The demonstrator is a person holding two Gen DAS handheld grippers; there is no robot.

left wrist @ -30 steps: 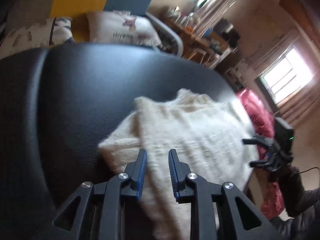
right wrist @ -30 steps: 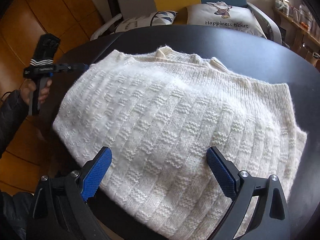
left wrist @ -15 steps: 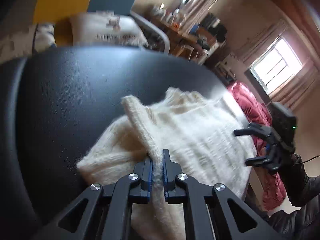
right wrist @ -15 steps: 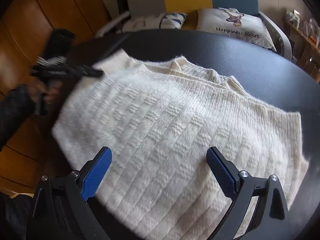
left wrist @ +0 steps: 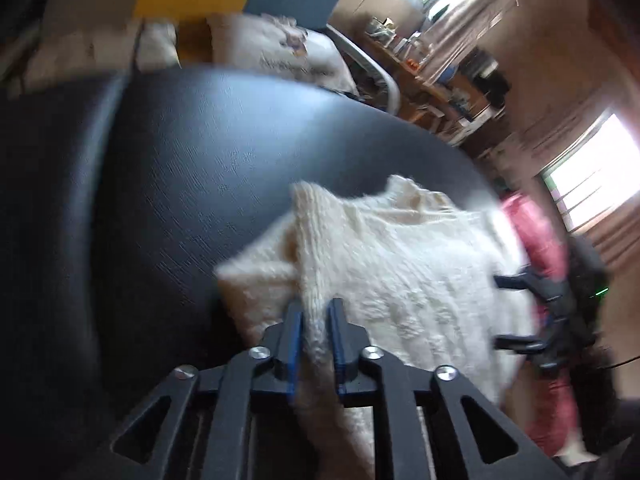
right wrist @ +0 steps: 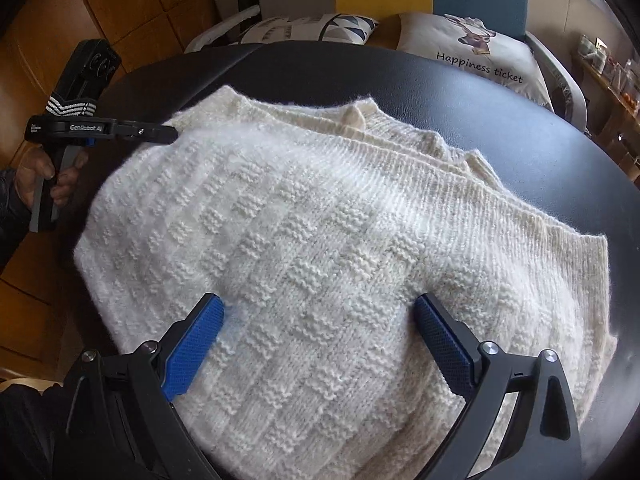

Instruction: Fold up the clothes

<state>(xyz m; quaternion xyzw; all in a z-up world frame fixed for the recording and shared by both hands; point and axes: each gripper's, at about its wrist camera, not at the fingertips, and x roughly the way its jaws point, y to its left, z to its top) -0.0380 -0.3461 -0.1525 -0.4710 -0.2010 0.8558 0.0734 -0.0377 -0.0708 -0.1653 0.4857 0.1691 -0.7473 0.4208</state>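
A cream knitted sweater [right wrist: 320, 248] lies spread on the round black table [right wrist: 500, 120], partly folded into layers. My left gripper [left wrist: 315, 312] is shut on a raised edge of the sweater [left wrist: 384, 280] at its left side; the same gripper [right wrist: 160, 134] shows at the left of the right wrist view, held by a hand. My right gripper [right wrist: 320, 316] hovers wide open over the near part of the sweater, with knit between its blue pads [right wrist: 196, 352] but not clamped. It also appears at the right of the left wrist view as the open right gripper [left wrist: 516, 310].
Behind the table stands a sofa with a "Happiness ticket" cushion [right wrist: 476, 52] and a patterned cushion [right wrist: 312, 28]. A red garment [left wrist: 536, 236] lies beyond the table's far side. Shelves with clutter [left wrist: 440, 76] and a bright window [left wrist: 596, 176] are further back.
My left gripper closed on the sweater's edge and has lifted and pulled it a little. The right gripper stayed open and shifted slightly over the sweater.
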